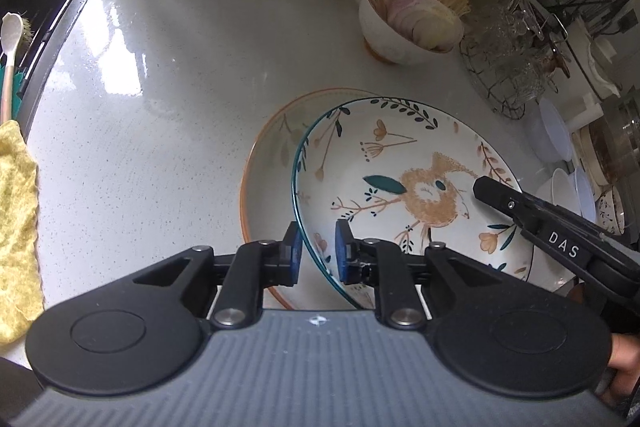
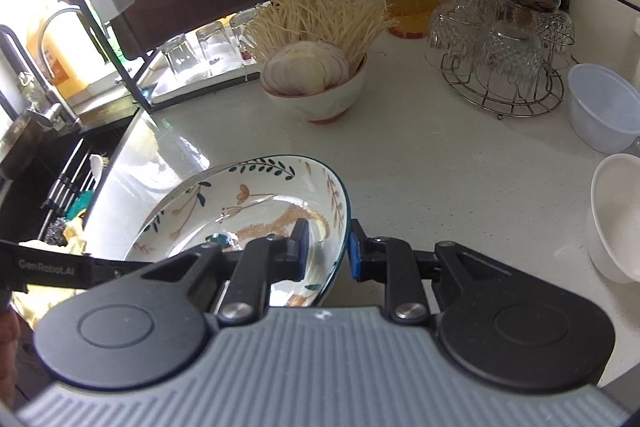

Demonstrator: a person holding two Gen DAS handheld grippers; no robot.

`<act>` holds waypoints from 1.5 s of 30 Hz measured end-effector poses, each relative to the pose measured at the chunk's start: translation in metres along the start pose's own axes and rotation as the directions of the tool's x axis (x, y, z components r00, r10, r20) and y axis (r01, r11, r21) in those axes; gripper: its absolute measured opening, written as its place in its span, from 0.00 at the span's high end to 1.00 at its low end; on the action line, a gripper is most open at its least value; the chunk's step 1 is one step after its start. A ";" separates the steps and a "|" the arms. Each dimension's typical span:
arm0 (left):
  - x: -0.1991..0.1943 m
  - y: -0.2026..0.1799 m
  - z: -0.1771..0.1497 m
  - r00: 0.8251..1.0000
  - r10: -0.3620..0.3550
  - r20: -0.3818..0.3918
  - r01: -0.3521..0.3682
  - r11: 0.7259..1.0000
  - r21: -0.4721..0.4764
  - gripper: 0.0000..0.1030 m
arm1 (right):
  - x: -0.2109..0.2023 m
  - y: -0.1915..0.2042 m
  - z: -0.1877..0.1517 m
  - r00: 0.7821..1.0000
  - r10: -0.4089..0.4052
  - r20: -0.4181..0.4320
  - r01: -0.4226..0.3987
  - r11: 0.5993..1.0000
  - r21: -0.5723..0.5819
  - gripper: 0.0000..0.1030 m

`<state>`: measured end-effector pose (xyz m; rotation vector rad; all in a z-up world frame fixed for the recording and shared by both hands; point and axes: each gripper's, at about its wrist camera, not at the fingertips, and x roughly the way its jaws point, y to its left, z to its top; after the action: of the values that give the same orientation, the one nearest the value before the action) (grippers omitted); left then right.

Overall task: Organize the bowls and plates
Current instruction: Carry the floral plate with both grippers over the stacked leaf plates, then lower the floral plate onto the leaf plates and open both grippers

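A bird-patterned plate with a teal rim (image 1: 400,155) (image 2: 240,203) lies tilted on an orange-rimmed plate (image 1: 272,163) on the white counter. My left gripper (image 1: 318,251) straddles the near rim of the bird plate. Its blue pads stand a little off the rim on both sides, so it is open. My right gripper (image 2: 329,249) is shut on the plate's opposite rim, one pad inside the plate and one outside. In the left wrist view its upper finger (image 1: 504,201) lies over the bird picture.
A bowl of enoki mushrooms and onion slices (image 1: 404,35) (image 2: 316,95) stands behind the plates. A wire rack of glasses (image 2: 508,67) and white bowls (image 2: 604,107) sit to the right. The sink (image 1: 40,7) and a yellow cloth (image 1: 16,211) are on the left.
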<state>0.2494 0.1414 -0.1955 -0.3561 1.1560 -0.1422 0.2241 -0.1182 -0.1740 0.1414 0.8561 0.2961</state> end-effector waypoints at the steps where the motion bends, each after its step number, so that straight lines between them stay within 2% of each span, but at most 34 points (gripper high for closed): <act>1: 0.002 0.000 0.001 1.000 0.002 -0.006 -0.002 1.000 0.004 0.79 | 0.001 0.001 0.000 1.000 -0.003 0.002 0.003 1.000 -0.003 0.77; 5: 0.010 -0.002 0.005 0.999 0.001 -0.044 0.000 1.000 0.020 0.79 | 0.003 0.008 0.000 0.999 -0.043 0.005 0.044 0.998 -0.054 0.77; 8: 0.013 -0.004 0.004 0.998 0.030 -0.063 -0.028 0.999 0.042 0.78 | 0.004 0.013 -0.004 0.998 -0.065 0.011 0.066 0.995 -0.081 0.77; 12: 0.017 -0.003 0.005 0.996 0.039 -0.083 -0.036 0.999 0.037 0.78 | 0.010 0.011 -0.007 0.997 -0.073 -0.004 0.073 0.995 -0.068 0.77; 19: 0.011 -0.002 0.012 0.995 0.058 -0.076 -0.055 0.997 0.053 0.73 | 0.011 0.014 -0.012 0.996 -0.089 0.017 0.090 0.994 -0.061 0.78; 22: 0.007 -0.001 0.014 0.996 0.052 -0.078 -0.048 0.998 0.050 0.66 | 0.014 0.015 -0.014 0.996 -0.089 0.016 0.090 0.995 -0.051 0.78; 25: 0.002 -0.003 0.016 0.996 0.045 -0.079 -0.040 0.997 0.064 0.52 | 0.017 0.015 -0.016 0.997 -0.083 -0.001 0.082 0.996 -0.036 0.78; 29: -0.005 -0.008 0.016 0.996 0.068 -0.056 -0.064 0.995 0.072 0.45 | 0.019 0.016 -0.018 0.998 -0.066 -0.005 0.066 0.998 -0.017 0.78; 31: -0.007 -0.007 0.016 0.992 0.109 -0.060 -0.105 0.992 0.069 0.45 | 0.019 0.017 -0.017 0.998 -0.068 -0.005 0.068 0.998 -0.014 0.78; 35: -0.022 -0.002 0.016 0.996 0.092 -0.020 -0.090 0.994 0.054 0.45 | 0.016 0.013 -0.013 0.998 -0.052 -0.019 0.053 0.998 0.038 0.78; 38: -0.033 -0.006 0.018 0.994 0.106 0.014 -0.107 0.992 0.066 0.45 | 0.008 0.010 -0.011 0.999 -0.034 0.006 0.033 0.997 0.063 0.78; 45: -0.068 -0.029 0.019 0.990 0.080 0.118 -0.092 0.990 0.104 0.45 | -0.031 0.014 0.004 0.995 0.006 0.096 -0.011 0.999 0.051 0.78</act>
<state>0.2421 0.1376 -0.1197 -0.2143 1.0449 -0.1073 0.2053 -0.1148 -0.1454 0.2060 0.7689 0.2733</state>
